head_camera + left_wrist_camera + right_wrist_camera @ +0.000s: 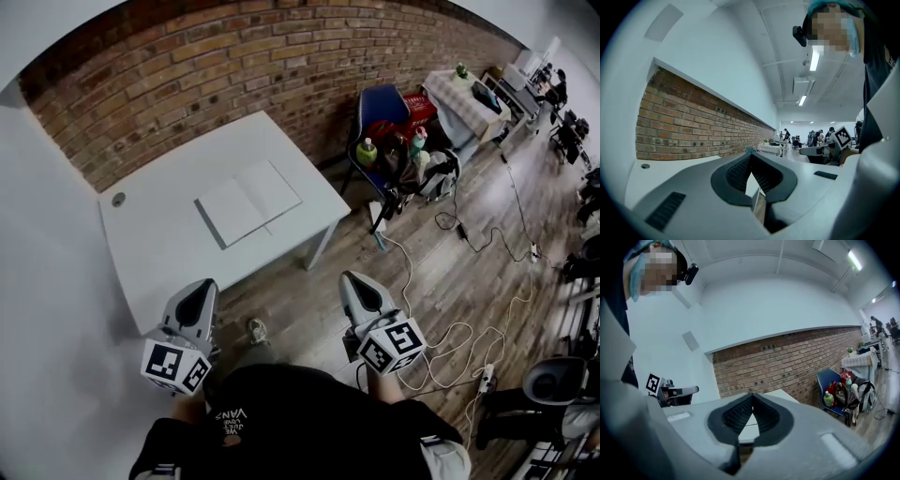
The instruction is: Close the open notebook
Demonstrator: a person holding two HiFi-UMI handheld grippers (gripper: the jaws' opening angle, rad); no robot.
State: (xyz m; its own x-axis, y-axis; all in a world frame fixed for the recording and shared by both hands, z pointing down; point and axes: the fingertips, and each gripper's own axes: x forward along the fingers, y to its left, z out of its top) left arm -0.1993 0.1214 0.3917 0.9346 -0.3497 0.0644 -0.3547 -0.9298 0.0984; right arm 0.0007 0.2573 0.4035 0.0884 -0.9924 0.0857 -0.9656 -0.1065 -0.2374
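The person's black top (281, 422) fills the bottom of the head view. Just ahead of it, the left tool (199, 289) and the right tool (358, 281) are held side by side above the wooden floor (450, 253). Each has its marker cube at the rear, and both point toward the worktop (159, 248).

In the left gripper view the jaw tips meet with nothing between them, so that tool is closed and empty. The right gripper view shows the same: tips together, nothing gripped.

A shoe (256, 330) shows on the floor between the 2 tools. White cables (441, 342) trail over the boards to the right.

Beyond the tools stands the white worktop. The notebook (248, 202) lies open and flat near its middle, with 2 blank pages facing up, well apart from both tools. A small round hole (118, 199) sits near the worktop's far left corner.

Behind the worktop runs a brick wall (234, 66). To the right, against that wall, a blue chair (386, 105) is loaded with bags, and a green bottle (367, 152) stands at its front. Farther along the wall is a cloth-covered table (459, 94), and past it the room is too small to make out.
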